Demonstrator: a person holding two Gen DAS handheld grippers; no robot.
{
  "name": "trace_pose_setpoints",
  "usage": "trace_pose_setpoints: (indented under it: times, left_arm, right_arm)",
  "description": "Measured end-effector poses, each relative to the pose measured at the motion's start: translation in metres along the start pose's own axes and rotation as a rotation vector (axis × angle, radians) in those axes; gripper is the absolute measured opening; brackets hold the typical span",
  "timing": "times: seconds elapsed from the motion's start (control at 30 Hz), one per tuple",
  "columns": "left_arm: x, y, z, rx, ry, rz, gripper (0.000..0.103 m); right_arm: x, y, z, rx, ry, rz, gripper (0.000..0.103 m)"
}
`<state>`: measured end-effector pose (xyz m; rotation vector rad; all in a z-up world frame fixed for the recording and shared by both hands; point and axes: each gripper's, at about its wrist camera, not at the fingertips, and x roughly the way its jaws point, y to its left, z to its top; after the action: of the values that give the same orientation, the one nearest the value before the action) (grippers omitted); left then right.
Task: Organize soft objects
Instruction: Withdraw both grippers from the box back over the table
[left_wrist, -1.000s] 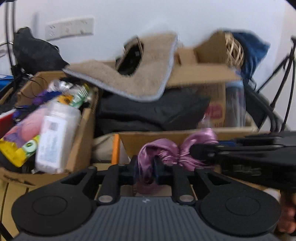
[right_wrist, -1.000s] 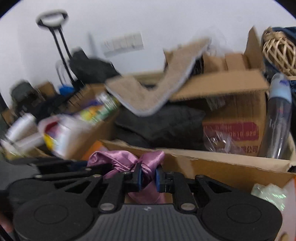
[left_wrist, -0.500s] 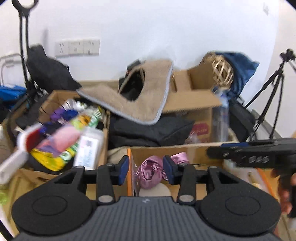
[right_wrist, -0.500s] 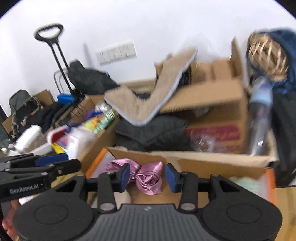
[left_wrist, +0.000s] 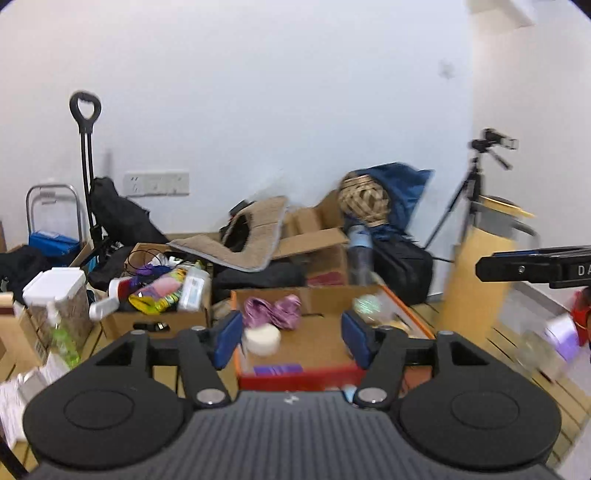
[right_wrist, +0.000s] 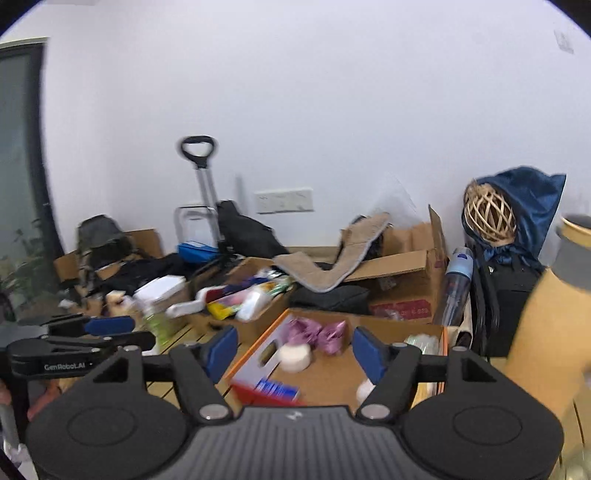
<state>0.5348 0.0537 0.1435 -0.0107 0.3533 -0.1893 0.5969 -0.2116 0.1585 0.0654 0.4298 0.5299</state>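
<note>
Left wrist view | purple satin cloth (left_wrist: 272, 313) lying in cardboard box (left_wrist: 325, 345), centre frame, beyond left gripper (left_wrist: 291, 338) | jaws just been opening, standing wide, gripping nothing | right gripper (right_wrist: 291, 350) likewise.

The purple cloth (left_wrist: 272, 313), pinched a second ago by both grippers, is now released and lies at the far end of the cardboard box (left_wrist: 321, 341). The left gripper (left_wrist: 291, 338) and right gripper (right_wrist: 293, 349) have been opening, stand empty, and are drawn back, nearer.
</note>
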Motion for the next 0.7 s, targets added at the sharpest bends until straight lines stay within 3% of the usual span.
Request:
trace_pose_setpoints:
  times: [0.07,0.2,0.27,0.33,0.4,0.47,0.7]
  left_arm:
    - [-0.034,-0.009,-0.04,-0.021,-0.046,-0.005,0.077]
    - [-0.074,-0.029,-0.131,-0.062,-0.034,0.044,0.078]
    - [-0.089,-0.04,-0.171,-0.078,0.0,0.082,0.078]
    - [-0.101,-0.049,-0.199,-0.063,0.05,0.115,0.078]
    - [-0.108,-0.052,-0.213,-0.035,0.089,0.115,0.078]
    - [-0.112,-0.054,-0.213,-0.014,0.08,0.124,0.078]
    - [-0.106,-0.059,-0.204,-0.031,0.045,0.117,0.077]
  right_arm:
    - [-0.032,0.016,-0.038,-0.048,-0.03,0.002,0.075]
    - [-0.093,0.051,-0.138,-0.22,-0.162,0.005,0.085]
    - [-0.109,0.065,-0.184,-0.223,-0.186,-0.009,0.085]
    - [-0.117,0.074,-0.217,-0.164,-0.155,-0.031,0.085]
    - [-0.122,0.078,-0.24,-0.093,-0.098,-0.032,0.085]
    - [-0.123,0.08,-0.254,-0.111,-0.044,-0.005,0.085]
    - [-0.116,0.075,-0.261,-0.07,-0.029,-0.07,0.085]
